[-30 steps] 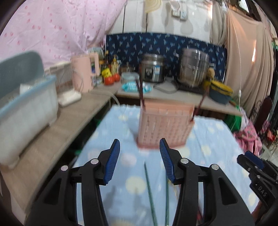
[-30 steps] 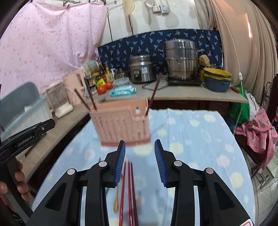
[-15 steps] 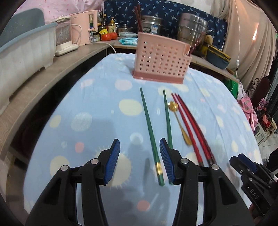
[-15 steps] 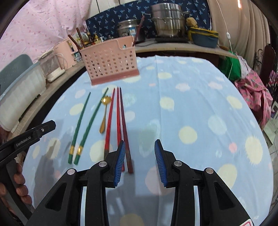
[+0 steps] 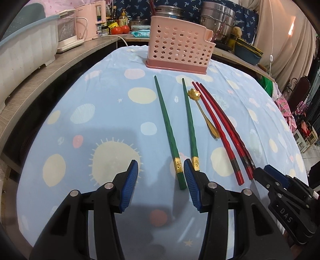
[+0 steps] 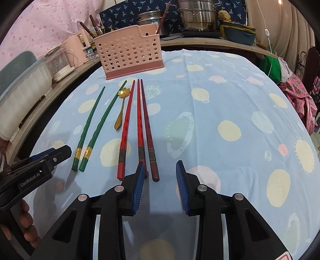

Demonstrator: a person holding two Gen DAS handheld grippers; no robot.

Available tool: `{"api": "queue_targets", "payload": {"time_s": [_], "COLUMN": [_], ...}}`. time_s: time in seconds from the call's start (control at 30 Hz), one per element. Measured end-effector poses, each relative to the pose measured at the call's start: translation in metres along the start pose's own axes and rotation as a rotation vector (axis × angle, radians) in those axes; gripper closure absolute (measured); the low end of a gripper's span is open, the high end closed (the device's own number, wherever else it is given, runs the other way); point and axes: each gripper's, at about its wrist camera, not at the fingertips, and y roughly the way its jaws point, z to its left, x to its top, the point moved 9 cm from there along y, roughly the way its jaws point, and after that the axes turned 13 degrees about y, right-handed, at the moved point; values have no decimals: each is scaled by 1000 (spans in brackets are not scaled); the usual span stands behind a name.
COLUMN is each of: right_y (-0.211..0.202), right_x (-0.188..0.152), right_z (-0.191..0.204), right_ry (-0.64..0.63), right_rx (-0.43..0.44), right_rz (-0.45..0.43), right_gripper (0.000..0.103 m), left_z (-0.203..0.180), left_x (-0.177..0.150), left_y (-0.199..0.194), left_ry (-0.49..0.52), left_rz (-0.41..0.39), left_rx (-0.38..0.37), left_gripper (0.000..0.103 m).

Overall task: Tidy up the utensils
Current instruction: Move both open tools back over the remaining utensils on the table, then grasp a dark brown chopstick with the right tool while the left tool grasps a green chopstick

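A pink perforated utensil basket stands at the far end of the blue spotted tablecloth, with dark chopsticks standing in it. In front of it lie two green chopsticks, a gold flower spoon and three red chopsticks. My left gripper is open and empty, just above the near ends of the green chopsticks. My right gripper is open and empty, at the near ends of the red chopsticks.
A wooden counter runs along the left with a pale tub and pink appliances. Steel pots and blue-yellow bowls stand on the counter behind the table. Pink cloth hangs at the right.
Both grippers have tilted down and drawn back toward the near ends of the utensils. The basket now sits farther off. Both stay open and empty.
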Motion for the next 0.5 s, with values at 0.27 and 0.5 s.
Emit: {"api": "queue_targets", "payload": {"time_s": [0.27,0.5], "right_y": [6,11], "right_x": [4,4], "right_z": [-1,2], "right_ry": [6,-7], "right_rx": [-2,-9], "right_rz": [6,7], "right_gripper": [80,82], "left_z": [-7,-9], "left_x": [0,-3], "left_y": [2,12], "left_ry": [13,13], "left_rz": [3,24], "left_rx": [-11,-15], "left_gripper": [58,58]}}
